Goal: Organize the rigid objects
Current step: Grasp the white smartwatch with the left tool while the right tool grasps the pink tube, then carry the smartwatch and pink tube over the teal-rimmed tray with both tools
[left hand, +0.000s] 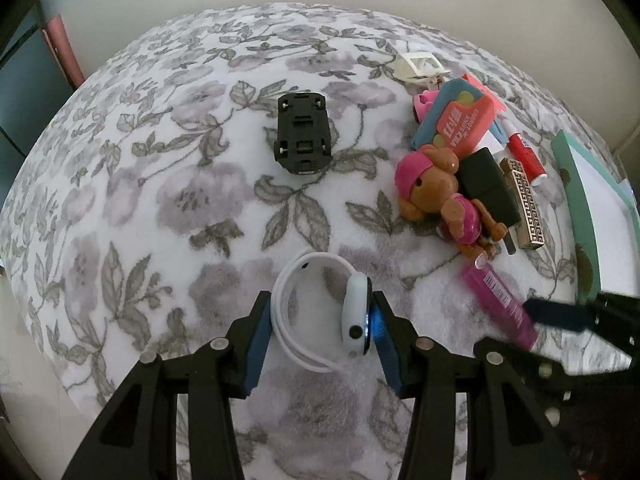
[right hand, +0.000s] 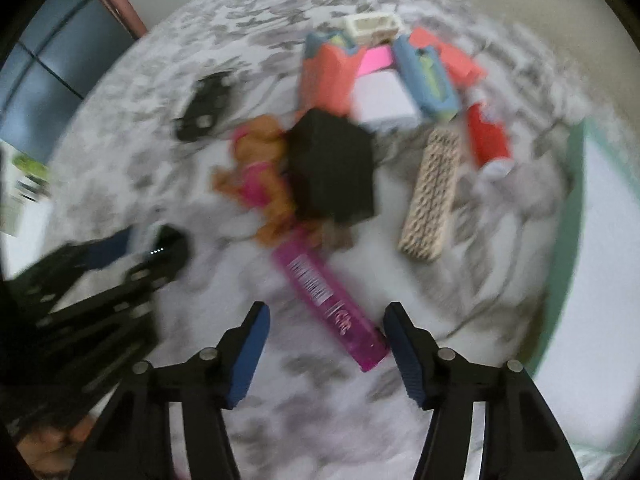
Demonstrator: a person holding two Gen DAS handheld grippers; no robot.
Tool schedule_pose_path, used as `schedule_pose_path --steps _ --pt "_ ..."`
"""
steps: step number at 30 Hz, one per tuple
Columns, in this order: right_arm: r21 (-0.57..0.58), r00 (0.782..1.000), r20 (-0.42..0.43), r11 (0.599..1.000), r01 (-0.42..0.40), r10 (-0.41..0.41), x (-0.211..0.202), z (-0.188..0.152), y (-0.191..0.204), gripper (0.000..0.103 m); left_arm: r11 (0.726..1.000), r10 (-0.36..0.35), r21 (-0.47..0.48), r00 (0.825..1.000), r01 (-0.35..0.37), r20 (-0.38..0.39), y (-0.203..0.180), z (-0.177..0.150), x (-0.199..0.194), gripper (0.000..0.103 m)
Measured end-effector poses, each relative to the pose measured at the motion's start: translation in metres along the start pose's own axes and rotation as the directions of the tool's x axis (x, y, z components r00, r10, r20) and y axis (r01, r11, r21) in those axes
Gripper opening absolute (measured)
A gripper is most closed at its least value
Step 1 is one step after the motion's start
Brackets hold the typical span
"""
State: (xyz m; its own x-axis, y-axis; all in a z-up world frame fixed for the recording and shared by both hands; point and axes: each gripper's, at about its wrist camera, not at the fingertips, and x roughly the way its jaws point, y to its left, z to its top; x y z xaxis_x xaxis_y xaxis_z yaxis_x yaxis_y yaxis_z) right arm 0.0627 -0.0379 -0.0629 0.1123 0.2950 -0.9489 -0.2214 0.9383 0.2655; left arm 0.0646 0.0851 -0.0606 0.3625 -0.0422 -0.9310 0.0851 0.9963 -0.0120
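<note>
Floral fleece bedding [left hand: 168, 200] is covering the bed where everything is lying. Down near me, the left tool [left hand: 320, 328] is pinching a white smartwatch [left hand: 356, 312], its 2 blue pads pressing on the band loop and the watch body. Beyond it a black toy car chassis [left hand: 303, 136] is sitting alone, wheels up. To the right a cluster is piling up: a brown toy monkey in pink [left hand: 436, 196], a black block [left hand: 486, 188], a patterned gold lighter [left hand: 526, 206], a red marker [left hand: 524, 152] and coral-and-blue boxes [left hand: 460, 116]. The right tool [right hand: 326, 334] is hovering spread over a pink tube [right hand: 332, 304], whose near end is lying just beside the right-hand pad; the blur is hiding whether they touch. A green-rimmed tray [left hand: 580, 208] is lying at the far right.
</note>
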Motion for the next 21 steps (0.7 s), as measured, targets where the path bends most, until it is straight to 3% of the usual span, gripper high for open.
schedule_pose_path --steps 3,5,14,21 --pt "-0.022 1.0 0.006 1.0 0.011 -0.011 0.0 -0.004 0.008 0.055 1.0 0.001 -0.001 1.0 -0.001 -0.001 0.0 0.0 0.0 0.05" --pt "-0.018 0.995 0.038 0.996 0.088 -0.088 0.002 -0.003 0.012 0.05 1.0 0.001 -0.002 1.0 -0.001 -0.002 -0.001 0.0 0.0 0.05" --pt "-0.062 0.986 0.067 0.985 0.158 -0.154 0.007 0.007 0.011 0.027 1.0 0.02 -0.001 1.0 -0.02 -0.002 -0.003 0.0 0.0 0.05" --pt "-0.095 0.973 0.082 0.97 0.224 -0.217 0.011 -0.006 0.027 0.024 0.998 0.056 0.009 0.998 -0.056 0.002 -0.007 -0.001 0.002 0.05"
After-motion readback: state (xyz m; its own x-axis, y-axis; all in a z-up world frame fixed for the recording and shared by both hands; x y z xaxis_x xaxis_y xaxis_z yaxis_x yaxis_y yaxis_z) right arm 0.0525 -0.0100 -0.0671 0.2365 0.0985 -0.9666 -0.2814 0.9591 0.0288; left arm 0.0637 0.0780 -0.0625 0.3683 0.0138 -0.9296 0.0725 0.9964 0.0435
